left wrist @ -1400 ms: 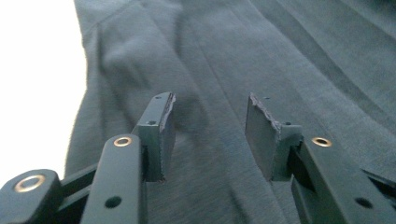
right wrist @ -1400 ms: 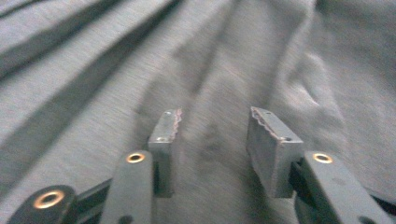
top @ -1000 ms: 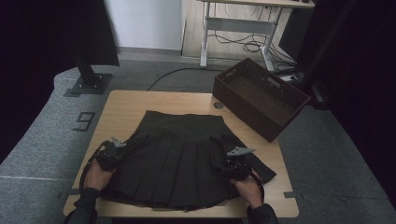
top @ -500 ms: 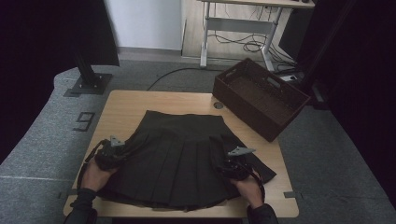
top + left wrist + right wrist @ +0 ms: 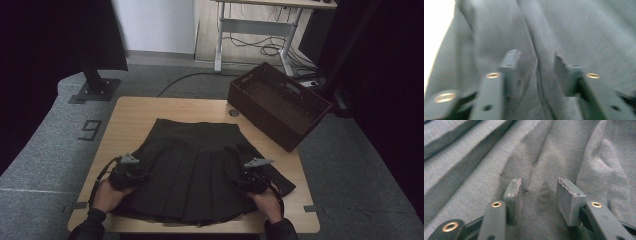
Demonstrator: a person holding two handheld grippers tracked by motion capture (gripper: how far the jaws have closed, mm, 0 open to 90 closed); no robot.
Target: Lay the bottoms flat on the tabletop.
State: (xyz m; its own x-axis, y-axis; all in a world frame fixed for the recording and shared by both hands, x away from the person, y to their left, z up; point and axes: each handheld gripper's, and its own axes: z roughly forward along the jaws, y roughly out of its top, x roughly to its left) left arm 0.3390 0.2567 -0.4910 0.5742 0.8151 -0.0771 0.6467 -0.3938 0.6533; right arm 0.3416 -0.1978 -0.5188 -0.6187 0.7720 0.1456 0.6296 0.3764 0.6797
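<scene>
1. Between the two claws, in the high view, a dark pleated skirt lies spread flat on the tabletop. The left claw sits at its left edge and the right claw at its right edge. Beyond the right claw, a brown basket stands at the tabletop's far corner.
2. Ahead of the left claw, in the left gripper view, lies skirt cloth. Its jaws have just been opening and stand apart, a fold between them unpinched.
3. Under the right claw, in the right gripper view, lies rumpled skirt cloth. Its jaws have just been opening slightly and stand apart, gripping nothing.
</scene>
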